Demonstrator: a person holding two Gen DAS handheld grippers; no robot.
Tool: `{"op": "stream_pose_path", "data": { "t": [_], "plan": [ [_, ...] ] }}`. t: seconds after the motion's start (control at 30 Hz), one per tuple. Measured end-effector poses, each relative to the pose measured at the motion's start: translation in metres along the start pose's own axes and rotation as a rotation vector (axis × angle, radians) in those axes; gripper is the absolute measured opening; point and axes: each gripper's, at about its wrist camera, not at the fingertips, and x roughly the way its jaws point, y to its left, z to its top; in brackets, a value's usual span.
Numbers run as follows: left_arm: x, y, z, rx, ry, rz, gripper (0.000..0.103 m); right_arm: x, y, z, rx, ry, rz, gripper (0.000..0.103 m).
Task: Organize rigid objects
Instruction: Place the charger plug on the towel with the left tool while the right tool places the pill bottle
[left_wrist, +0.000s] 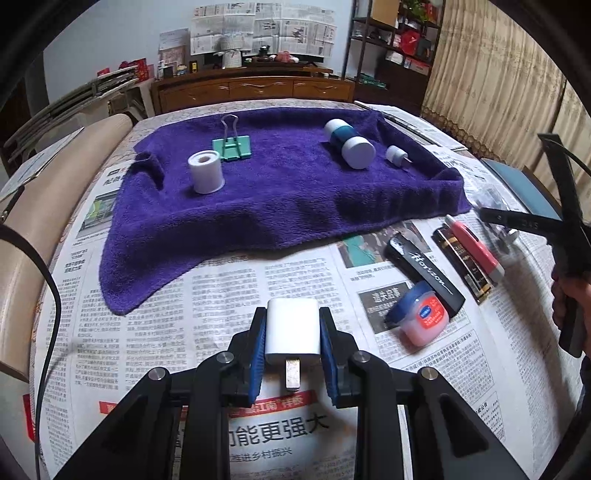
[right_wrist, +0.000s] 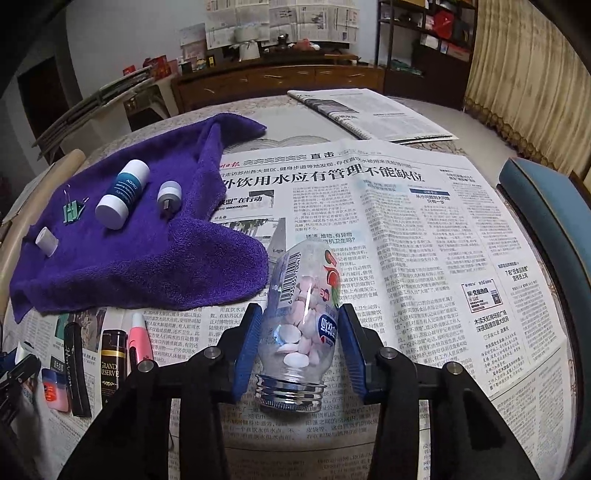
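Observation:
My left gripper (left_wrist: 293, 325) is shut on a white plug adapter (left_wrist: 293, 330), prongs toward the camera, above the newspaper. My right gripper (right_wrist: 300, 325) is shut on a clear candy bottle (right_wrist: 303, 317) of pink and white tablets, neck toward the camera. On the purple towel (left_wrist: 280, 199) lie a white roll (left_wrist: 205, 173), a green binder clip (left_wrist: 232, 146), a white and teal bottle (left_wrist: 349, 142) and a small white cap piece (left_wrist: 396, 155). The same towel (right_wrist: 155, 266) with these items shows in the right wrist view.
On the newspaper (left_wrist: 221, 295) right of the towel lie a Vaseline jar (left_wrist: 421, 317), a black Horizon case (left_wrist: 424, 269), a dark Grand Reserve box (left_wrist: 463, 266) and a pink utility knife (left_wrist: 474, 245). A blue chair (right_wrist: 546, 206) stands at the right edge.

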Motion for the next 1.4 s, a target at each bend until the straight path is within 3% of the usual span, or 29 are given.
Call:
{"op": "stream_pose_path", "data": {
  "t": [0.37, 0.73, 1.03, 1.4],
  "plan": [
    [-0.019, 0.011, 0.011, -0.035, -0.041, -0.013, 0.025, -0.028, 0.002, 0.0, -0.029, -0.04, 0.067, 0.042],
    [-0.036, 0.022, 0.043, -0.042, -0.081, -0.01, 0.025, -0.062, 0.054, 0.017, -0.133, -0.09, 0.182, 0.042],
    [-0.029, 0.037, 0.083, -0.065, -0.098, -0.007, 0.025, -0.048, 0.084, 0.048, -0.186, -0.071, 0.223, 0.042],
    [0.019, 0.046, 0.113, -0.077, -0.049, -0.019, 0.025, 0.001, 0.118, 0.082, -0.253, 0.014, 0.225, 0.042]
  ]
}}
